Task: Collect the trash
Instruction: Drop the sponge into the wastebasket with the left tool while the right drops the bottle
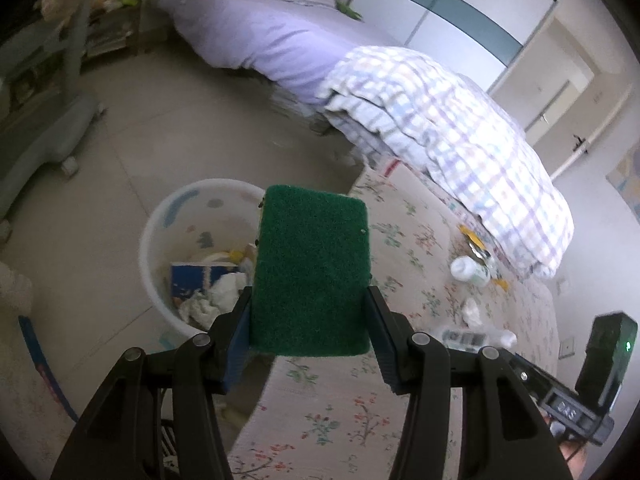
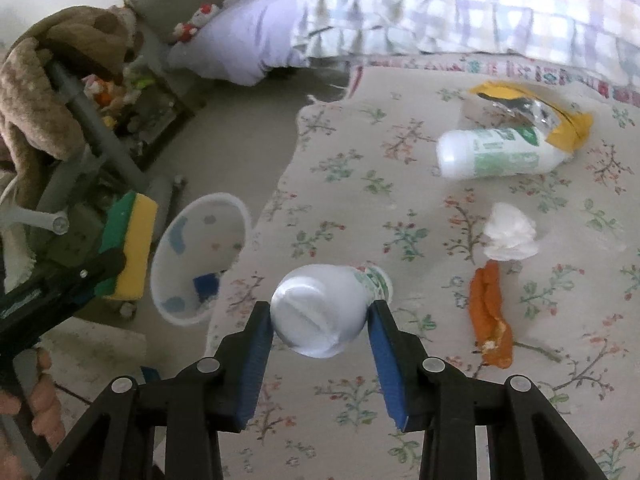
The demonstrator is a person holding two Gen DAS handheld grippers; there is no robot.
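The left gripper is closed on one sponge, its blue pads pressed to the two sides. The sponge stands with its long axis pointing forward and up, green scouring face toward the camera; from the right wrist view its yellow layer shows beneath the green. It hangs over the near edge of the bed, just beside one white bin on the floor. The bin holds a blue carton and crumpled tissues.

The right gripper is closed on one small white bottle, pads against its sides. The bottle's round base faces the camera and its neck points away, toward the far side of the bed, so its long axis runs along the fingers.

On the flowered bedspread lie four more pieces of trash: one larger white bottle with a green label on its side, long axis left to right, touching one yellow foil wrapper; one crumpled white tissue; and one orange peel just below the tissue, lengthwise toward the camera.
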